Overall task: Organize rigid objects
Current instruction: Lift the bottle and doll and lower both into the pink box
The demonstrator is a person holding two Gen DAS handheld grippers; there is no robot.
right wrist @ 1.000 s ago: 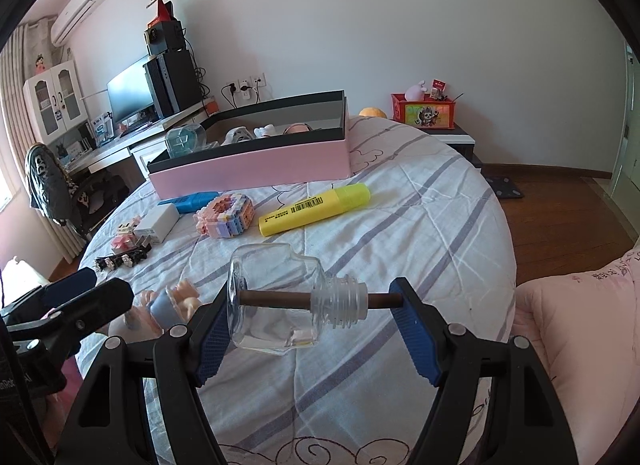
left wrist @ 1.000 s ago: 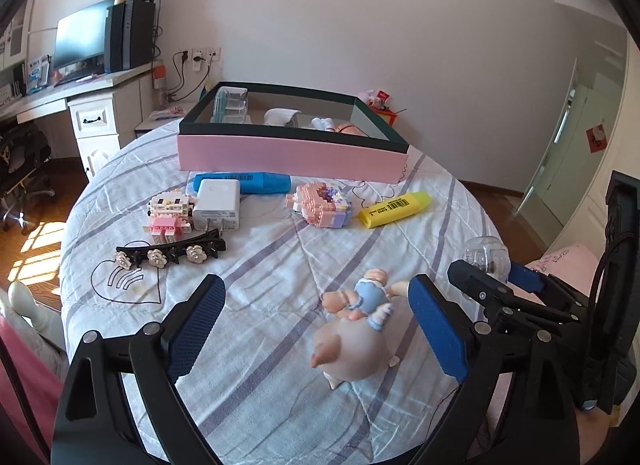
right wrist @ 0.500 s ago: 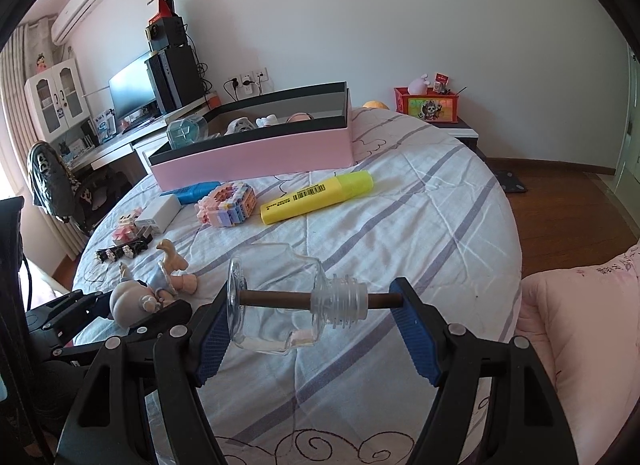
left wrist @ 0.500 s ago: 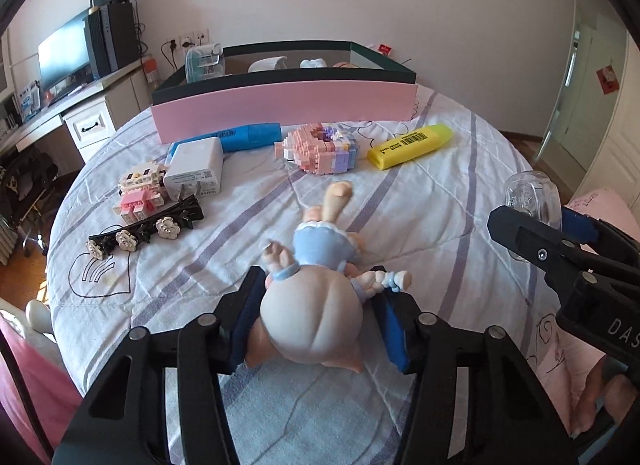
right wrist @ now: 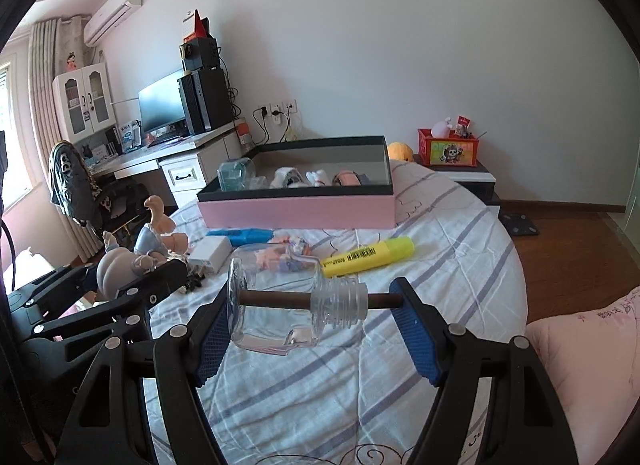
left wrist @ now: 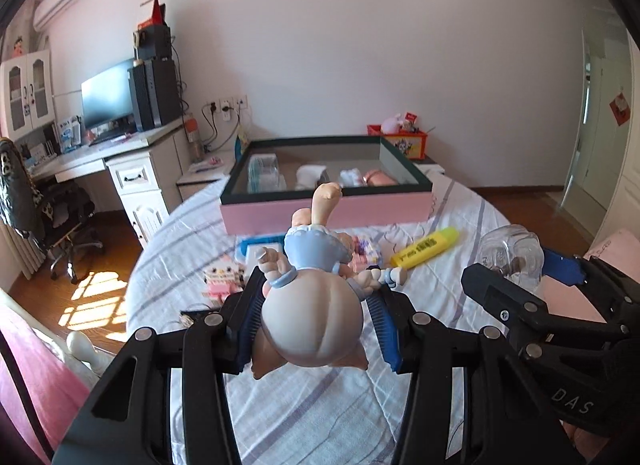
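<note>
Left wrist view: your left gripper point(left wrist: 314, 329) fingers clamp the smooth, rounded pink pig figurine in a blue dress point(left wrist: 314, 305) above the bed; it could slip.

Right wrist view: your right gripper point(right wrist: 314, 335) fingers pinch the clear glass bottle point(right wrist: 280, 301) endwise by its brown stick; it could swivel loose.

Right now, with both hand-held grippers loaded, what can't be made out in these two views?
- Left wrist view: the pig figurine in the left hand-held gripper hides most of the toys on the bedspread behind it.
- Both views: items in the pink box are half hidden by its wall.
- Right wrist view: whether the dark rod through the clear bottle in the right hand-held gripper reaches both pads.
</note>
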